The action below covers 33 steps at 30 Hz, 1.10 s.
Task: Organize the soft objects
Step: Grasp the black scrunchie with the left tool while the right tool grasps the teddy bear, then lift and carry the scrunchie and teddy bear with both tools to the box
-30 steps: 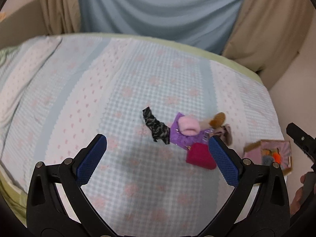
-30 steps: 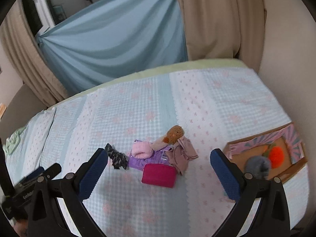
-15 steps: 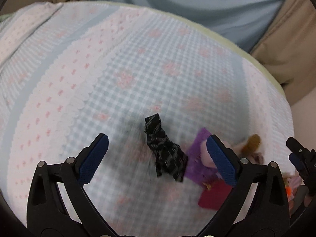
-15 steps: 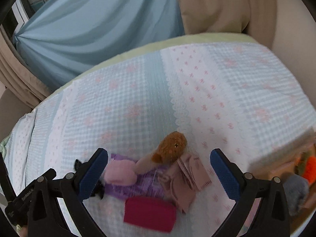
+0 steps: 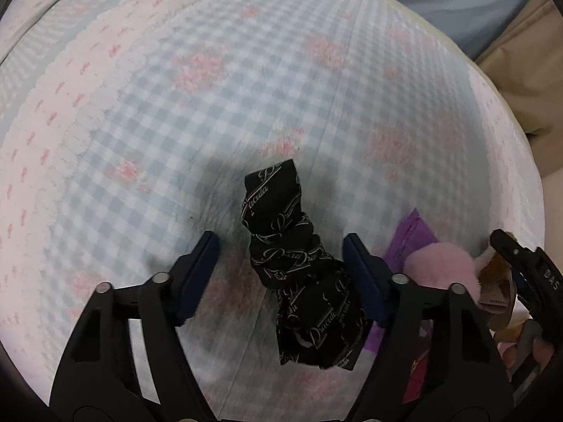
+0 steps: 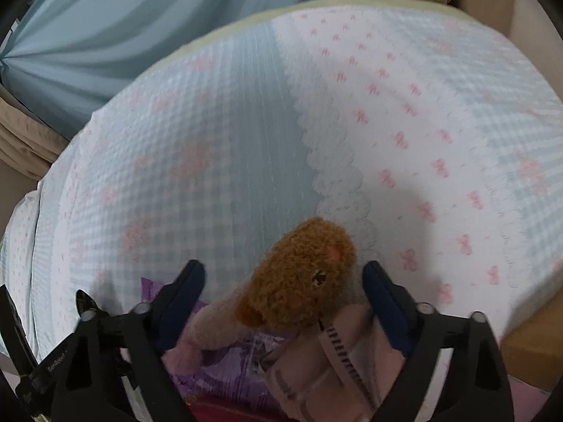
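A black cloth with white script (image 5: pixel 299 267) lies on the checked bedspread (image 5: pixel 197 112), between the open jaws of my left gripper (image 5: pixel 279 249), which is low over it. A brown plush toy (image 6: pixel 306 274) lies on a pile of soft items, between the open jaws of my right gripper (image 6: pixel 283 277). Under it are a purple packet (image 6: pixel 239 372), a pink knitted piece (image 6: pixel 316 369) and a magenta pouch (image 6: pixel 225 411). A pink fluffy item (image 5: pixel 443 270) lies right of the black cloth. The right gripper's tip (image 5: pixel 520 263) shows in the left wrist view.
Blue and beige curtains (image 6: pixel 105 28) hang behind the bed. A cardboard box edge (image 6: pixel 527 351) shows at the right. The left gripper's tip (image 6: pixel 86 304) shows at the lower left of the right wrist view.
Both grippers have moved down and forward. The left now straddles the black cloth; the right now straddles the brown plush toy. Both stay open.
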Tool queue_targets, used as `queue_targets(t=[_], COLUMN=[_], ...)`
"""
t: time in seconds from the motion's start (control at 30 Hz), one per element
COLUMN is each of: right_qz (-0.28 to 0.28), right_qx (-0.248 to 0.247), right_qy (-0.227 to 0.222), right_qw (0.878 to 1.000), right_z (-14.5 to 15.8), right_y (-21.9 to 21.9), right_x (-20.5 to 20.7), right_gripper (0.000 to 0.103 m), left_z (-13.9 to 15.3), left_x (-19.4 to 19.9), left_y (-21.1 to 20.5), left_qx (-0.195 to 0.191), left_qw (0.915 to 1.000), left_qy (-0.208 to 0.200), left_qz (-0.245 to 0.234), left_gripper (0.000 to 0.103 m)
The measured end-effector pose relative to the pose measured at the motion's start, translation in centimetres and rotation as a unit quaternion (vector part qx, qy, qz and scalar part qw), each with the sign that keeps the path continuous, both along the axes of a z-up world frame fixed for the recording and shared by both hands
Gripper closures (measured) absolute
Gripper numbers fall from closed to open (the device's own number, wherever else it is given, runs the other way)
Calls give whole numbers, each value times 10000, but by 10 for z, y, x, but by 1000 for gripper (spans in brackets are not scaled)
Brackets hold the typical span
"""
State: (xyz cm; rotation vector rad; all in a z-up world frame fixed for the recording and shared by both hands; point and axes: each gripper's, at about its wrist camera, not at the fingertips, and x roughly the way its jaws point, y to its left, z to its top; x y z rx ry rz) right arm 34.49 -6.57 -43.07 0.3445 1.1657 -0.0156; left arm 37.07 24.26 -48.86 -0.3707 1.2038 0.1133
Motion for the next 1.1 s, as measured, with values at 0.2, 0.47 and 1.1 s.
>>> queue_targets(t=[0.2,0.47,1.1], right_qz=[173,131,444], right_qx=[-317,-399,-282], right_qy=[50,-46,-1001], right_qw=[9993,9991,9936], right_z=[-5,4,117], right_y=[8,2,25], right_x=[4,1,-45], right_gripper=[50,67,68], left_z=[-4,-2,104], left_x=[6,6,-43], left_y=[-10,-11,11], left_qx=[121,162,157], left_qw=[9995,9994,9966], left_qy=[-72,-72,-788], left_qz=[-273,-292,-176], left_gripper=[63,67,68])
